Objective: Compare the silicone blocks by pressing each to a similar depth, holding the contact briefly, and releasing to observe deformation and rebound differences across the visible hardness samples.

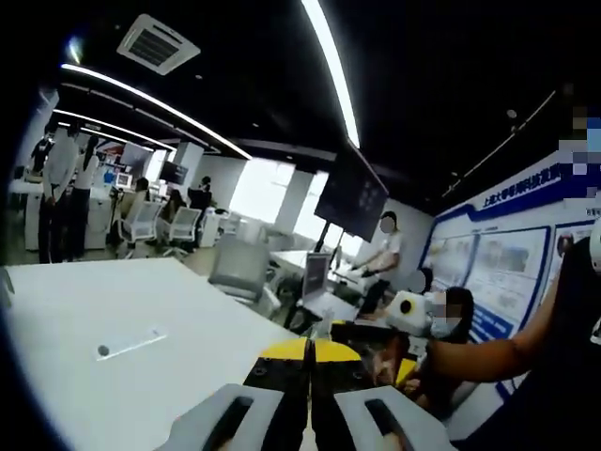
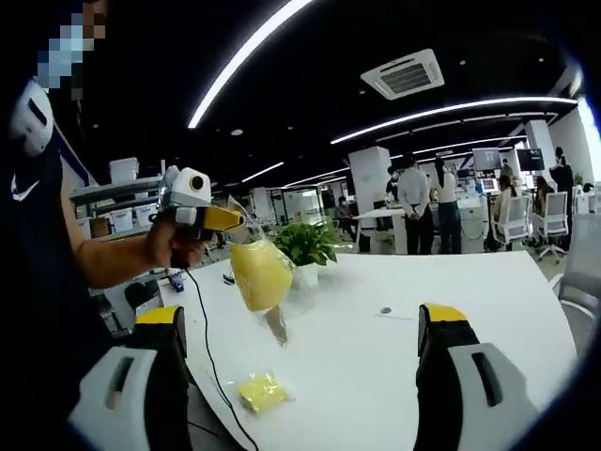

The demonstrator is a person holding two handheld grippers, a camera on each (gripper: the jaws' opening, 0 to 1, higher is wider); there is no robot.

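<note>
In the right gripper view, my left gripper [image 2: 225, 222] comes in from the left in a person's hand and is shut on the top of a clear bag holding a yellow silicone block [image 2: 260, 272], which hangs above the white table [image 2: 394, 366]. A smaller yellow block [image 2: 263, 391] lies on the table near the front edge, below the hanging one. My right gripper [image 2: 300, 324] stands wide open, both jaws well apart with nothing between them. In the left gripper view, my left gripper [image 1: 310, 355] has its yellow-tipped jaws pressed together; the bag is hardly visible there.
A black cable [image 2: 202, 329] trails from the left gripper across the table edge. A potted plant [image 2: 306, 244] stands at the table's far side. A small clear strip [image 1: 131, 343] lies on the table [image 1: 84, 301]. Office chairs [image 1: 235, 268] and people stand beyond.
</note>
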